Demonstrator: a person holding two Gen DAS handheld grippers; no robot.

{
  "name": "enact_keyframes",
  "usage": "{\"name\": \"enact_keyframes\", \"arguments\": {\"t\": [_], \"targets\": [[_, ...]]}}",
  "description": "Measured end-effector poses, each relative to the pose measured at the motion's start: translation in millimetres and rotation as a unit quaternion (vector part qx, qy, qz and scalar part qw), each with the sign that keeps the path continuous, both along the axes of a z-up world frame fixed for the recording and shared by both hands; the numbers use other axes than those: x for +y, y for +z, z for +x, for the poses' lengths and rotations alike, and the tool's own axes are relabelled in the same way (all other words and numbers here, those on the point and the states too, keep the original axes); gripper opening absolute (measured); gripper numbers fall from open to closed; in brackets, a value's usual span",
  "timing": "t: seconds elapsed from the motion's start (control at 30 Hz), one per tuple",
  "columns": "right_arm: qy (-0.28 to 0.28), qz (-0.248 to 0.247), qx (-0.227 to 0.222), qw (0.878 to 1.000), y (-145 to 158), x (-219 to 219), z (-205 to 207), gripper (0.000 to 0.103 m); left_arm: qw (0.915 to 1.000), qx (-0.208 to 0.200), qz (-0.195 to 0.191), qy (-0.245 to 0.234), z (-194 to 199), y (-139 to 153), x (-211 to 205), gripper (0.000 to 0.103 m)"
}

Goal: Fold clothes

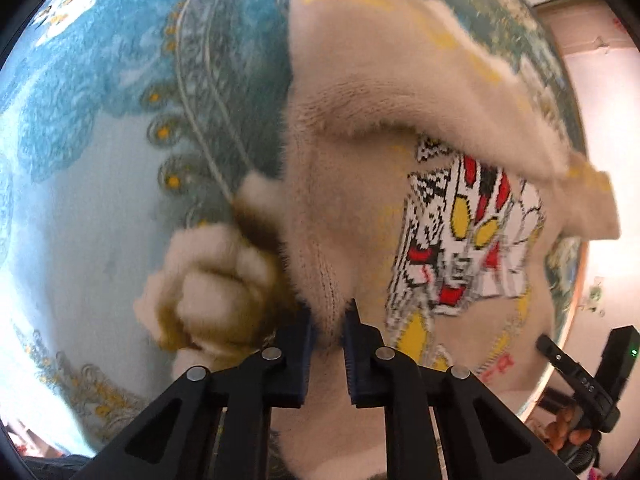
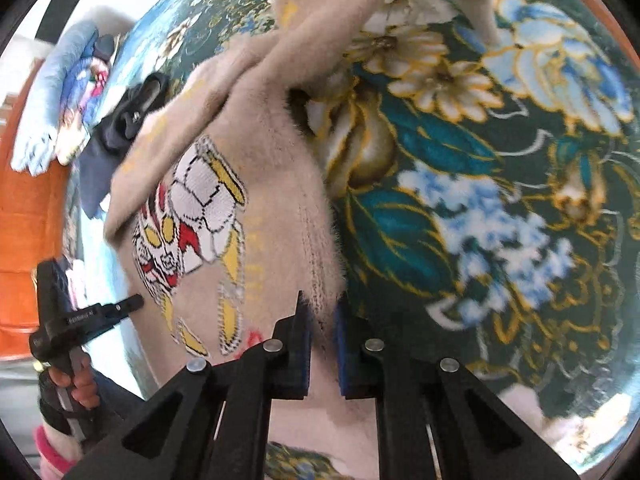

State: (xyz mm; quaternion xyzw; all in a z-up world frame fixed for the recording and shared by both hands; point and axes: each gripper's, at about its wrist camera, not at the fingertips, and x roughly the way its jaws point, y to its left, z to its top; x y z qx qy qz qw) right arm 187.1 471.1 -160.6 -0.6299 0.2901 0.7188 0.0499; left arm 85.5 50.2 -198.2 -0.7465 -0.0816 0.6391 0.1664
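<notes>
Fuzzy beige knit sweater with red-yellow robot face (image 1: 360, 208) lifted over floral teal bedspread (image 1: 100, 128). Left tool (image 1: 328, 344) and right tool (image 2: 322, 336) each clamped on hem corners, spreading it for fold. Sleeve droops toward 1 o'clock.

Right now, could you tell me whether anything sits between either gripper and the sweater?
Nothing does: the left gripper and the right gripper each already pinch the beige sweater's edge, held over the floral bedspread.
</notes>
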Motion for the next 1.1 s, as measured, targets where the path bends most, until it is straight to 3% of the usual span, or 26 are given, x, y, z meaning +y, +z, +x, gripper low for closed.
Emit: {"name": "enact_keyframes", "arguments": {"t": [0.2, 0.3, 0.37, 0.43, 0.53, 0.63, 0.73, 0.83, 0.97, 1.1], "targets": [[-0.012, 0.005, -0.036, 0.999, -29.8, -2.4, 3.7, 0.010, 1.0000, -0.002, 0.006, 0.007, 3.4, 1.8, -7.5, 0.018], [-0.015, 0.003, -0.034, 0.999, -25.7, -2.2, -1.5, 0.010, 0.9998, 0.000, 0.011, 0.018, 5.3, 5.1, -13.1, 0.021], [-0.011, -0.001, -0.033, 0.999, -20.3, -1.9, -5.4, 0.015, 0.9996, 0.010, 0.012, 0.023, 6.6, 10.6, -16.1, 0.030], [-0.009, -0.001, -0.029, 1.000, -12.5, 1.1, -9.4, 0.020, 0.9985, 0.035, 0.021, 0.035, 7.5, 21.5, -22.2, 0.048], [-0.017, -0.001, 0.012, 1.000, 6.9, 14.5, -12.4, 0.026, 0.9953, 0.074, 0.035, 0.053, 8.8, 37.9, -31.2, 0.054], [-0.082, -0.021, 0.103, 0.991, 34.1, 47.8, -25.0, 0.038, 0.9900, 0.112, 0.049, 0.070, 10.1, 54.3, -40.3, 0.058], [-0.167, -0.069, 0.181, 0.967, 49.2, 87.0, -38.3, 0.057, 0.9869, 0.122, 0.054, 0.090, 3.1, 53.1, -39.5, 0.058], [-0.272, -0.124, 0.240, 0.924, 49.2, 126.1, -47.5, 0.057, 0.9844, 0.119, 0.057, 0.116, -12.2, 45.4, -38.0, 0.058], [-0.400, -0.228, 0.249, 0.852, 16.4, 162.6, -55.6, 0.057, 0.9798, 0.116, 0.063, 0.150, -27.6, 38.2, -35.5, 0.058], [-0.459, -0.259, 0.236, 0.816, -7.1, 192.4, -56.7, 0.057, 0.9749, 0.111, 0.073, 0.179, -33.5, 33.9, -40.4, 0.058]]}}
